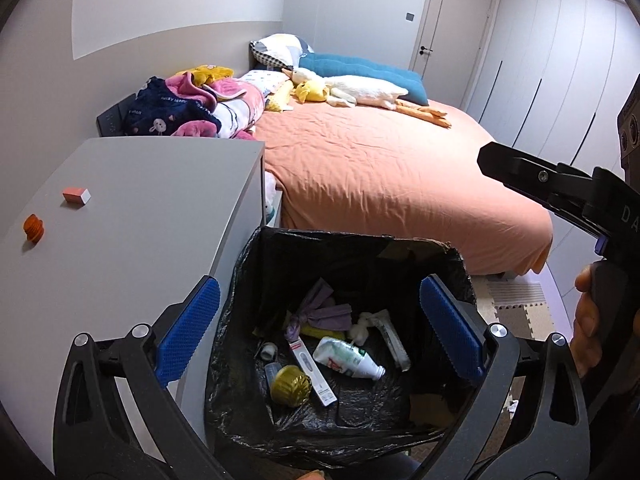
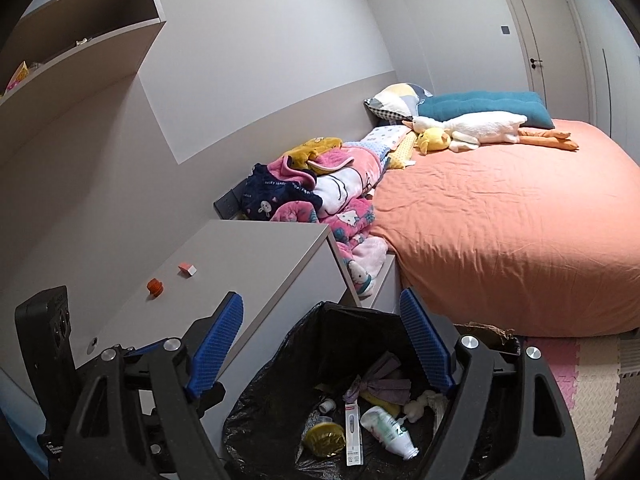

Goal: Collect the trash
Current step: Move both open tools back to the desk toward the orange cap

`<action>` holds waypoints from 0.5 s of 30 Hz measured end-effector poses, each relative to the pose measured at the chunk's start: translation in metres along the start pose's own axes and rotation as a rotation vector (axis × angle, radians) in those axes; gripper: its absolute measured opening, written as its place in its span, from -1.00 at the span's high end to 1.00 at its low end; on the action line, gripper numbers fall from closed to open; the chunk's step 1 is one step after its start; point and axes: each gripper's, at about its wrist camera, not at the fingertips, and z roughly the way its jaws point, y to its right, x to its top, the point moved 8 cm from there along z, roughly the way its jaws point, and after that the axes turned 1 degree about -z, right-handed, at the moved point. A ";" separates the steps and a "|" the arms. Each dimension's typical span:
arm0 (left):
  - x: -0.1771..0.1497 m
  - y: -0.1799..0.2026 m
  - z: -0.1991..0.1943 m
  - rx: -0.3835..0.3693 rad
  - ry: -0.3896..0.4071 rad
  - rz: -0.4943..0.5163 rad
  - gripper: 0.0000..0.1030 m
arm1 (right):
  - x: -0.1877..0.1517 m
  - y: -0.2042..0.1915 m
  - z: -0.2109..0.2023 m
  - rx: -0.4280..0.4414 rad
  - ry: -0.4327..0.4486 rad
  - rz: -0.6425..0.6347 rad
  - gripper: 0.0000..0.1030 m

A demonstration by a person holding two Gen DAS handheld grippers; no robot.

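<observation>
Left wrist view: both tongs, left tongs point(image 1: 320, 332) and right tongs point(image 2: 322, 344), are being held wide open and empty above the lined bin point(image 1: 248, 280), where dropped trash point(image 1: 348, 360) is lying.

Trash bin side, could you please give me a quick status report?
Both grippers, left and right, open, empty, above bin. Trash inside. Orange cap and small block left on cabinet.

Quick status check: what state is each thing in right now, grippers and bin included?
Left gripper: open, empty.
Right gripper: open, empty.
Trash bin: lined, holding trash.
White bottle: lying in the bin.
Orange cap: on the cabinet top.
Door: closed.
</observation>
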 end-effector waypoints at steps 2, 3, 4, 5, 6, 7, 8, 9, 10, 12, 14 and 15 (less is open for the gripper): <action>0.000 -0.003 0.000 0.003 -0.003 -0.008 -0.88 | -0.001 -0.003 0.003 0.003 -0.006 -0.004 -0.57; -0.001 -0.005 0.001 0.006 -0.004 -0.012 -0.88 | -0.002 -0.004 0.004 0.004 -0.009 -0.006 -0.57; -0.001 -0.008 0.001 0.013 -0.006 -0.021 -0.88 | -0.002 -0.006 0.007 0.006 -0.014 -0.008 -0.57; -0.001 -0.011 0.001 0.014 -0.007 -0.025 -0.88 | -0.002 -0.007 0.010 0.007 -0.016 -0.009 -0.58; -0.001 -0.014 0.002 0.013 -0.008 -0.030 -0.88 | -0.003 -0.009 0.012 0.008 -0.020 -0.010 -0.58; -0.001 -0.017 0.002 0.014 -0.010 -0.035 -0.88 | -0.004 -0.012 0.015 0.009 -0.025 -0.012 -0.58; -0.001 -0.020 0.002 0.018 -0.009 -0.040 -0.88 | -0.003 -0.013 0.019 0.011 -0.032 -0.015 -0.58; -0.002 -0.024 0.002 0.020 -0.010 -0.045 -0.88 | -0.004 -0.016 0.022 0.012 -0.036 -0.018 -0.58; -0.002 -0.028 0.002 0.021 -0.011 -0.051 -0.88 | -0.004 -0.018 0.025 0.012 -0.041 -0.022 -0.58; -0.001 -0.038 0.002 0.030 -0.011 -0.065 -0.88 | -0.005 -0.025 0.032 0.017 -0.052 -0.028 -0.58; -0.001 -0.046 0.002 0.038 -0.013 -0.077 -0.88 | -0.005 -0.033 0.039 0.022 -0.061 -0.037 -0.58; -0.001 -0.051 0.003 0.047 -0.014 -0.084 -0.88 | -0.006 -0.038 0.043 0.025 -0.067 -0.042 -0.58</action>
